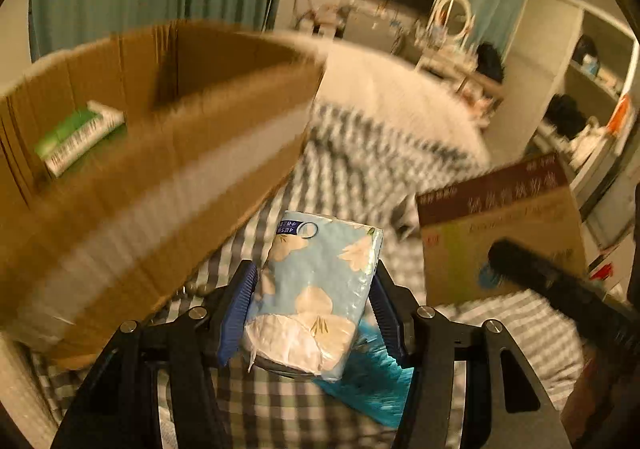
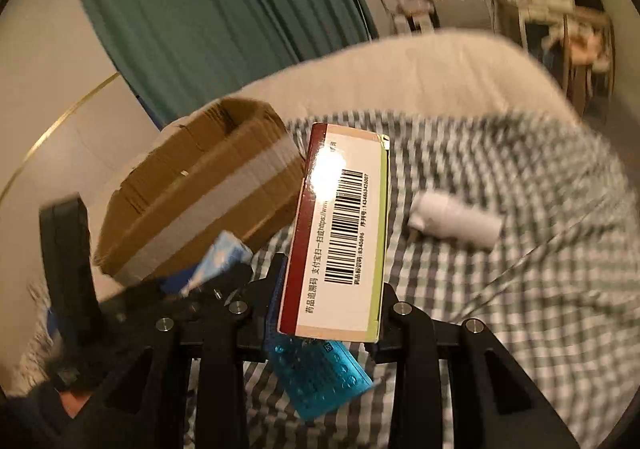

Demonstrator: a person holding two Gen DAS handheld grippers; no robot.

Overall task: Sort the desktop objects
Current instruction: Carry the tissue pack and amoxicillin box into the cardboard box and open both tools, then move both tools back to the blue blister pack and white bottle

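- Left claw (image 1: 316, 301): closed on our blue floral tissue pack (image 1: 316, 289), held above the checked bedsheet (image 1: 360, 169).
- Right claw (image 2: 332, 301): clamped on our barcoded medicine box (image 2: 340, 233), just right of the cardboard box (image 2: 200, 193).
- Cardboard box: open, a green packet (image 1: 80, 137) inside.
- Advice: we carry each item fully over the rim before releasing.

The left tool (image 1: 316, 305), a black two-finger frame with blue ribbed pads (image 1: 240, 301), was clamped across a pale blue flowered tissue pack (image 1: 316, 289), held raised and pointing forward. The right tool (image 2: 334, 305), of the same build, gripped a tall white-and-maroon barcoded carton (image 2: 340, 233) upright between its fingers, just beside the left.
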